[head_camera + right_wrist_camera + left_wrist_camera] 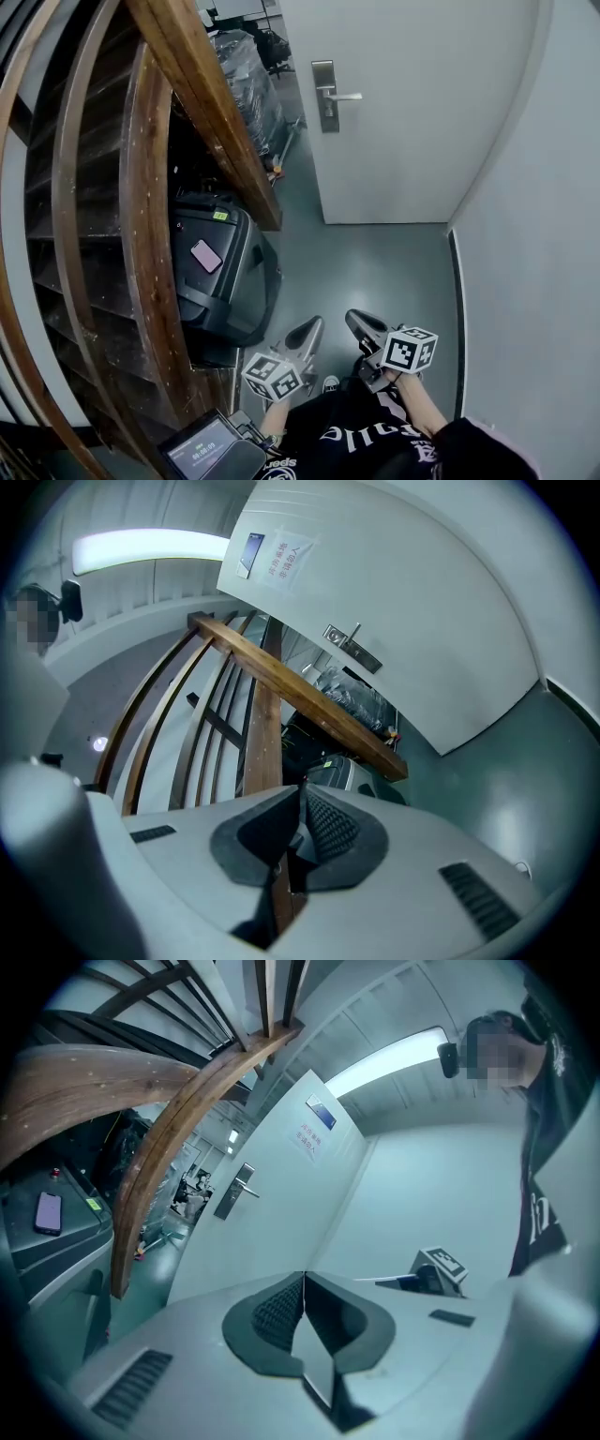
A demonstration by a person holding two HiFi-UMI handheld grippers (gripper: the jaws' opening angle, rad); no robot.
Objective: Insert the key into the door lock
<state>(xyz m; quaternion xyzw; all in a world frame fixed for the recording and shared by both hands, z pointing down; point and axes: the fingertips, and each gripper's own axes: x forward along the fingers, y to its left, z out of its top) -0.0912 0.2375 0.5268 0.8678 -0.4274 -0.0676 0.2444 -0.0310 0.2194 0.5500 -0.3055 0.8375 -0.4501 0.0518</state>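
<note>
The white door (412,112) stands shut ahead, with a steel lock plate (325,97) and lever handle (345,96) on its left edge. The same lock plate (232,1193) is small and far off in the left gripper view, and also distant as the lock plate (352,649) in the right gripper view. Both grippers are held low near the person's body, well short of the door. My left gripper (314,325) is shut with its pads pressed together and nothing between them. My right gripper (355,319) is shut on a small dark key (294,844), mostly hidden between the pads.
A curved wooden stair rail (202,103) and steps fill the left. Under them stands a black case (230,281) with a pink phone (206,255) on top. Wrapped goods (246,84) sit beyond. A white wall (534,253) closes the right side. A small screen (202,448) shows at the bottom left.
</note>
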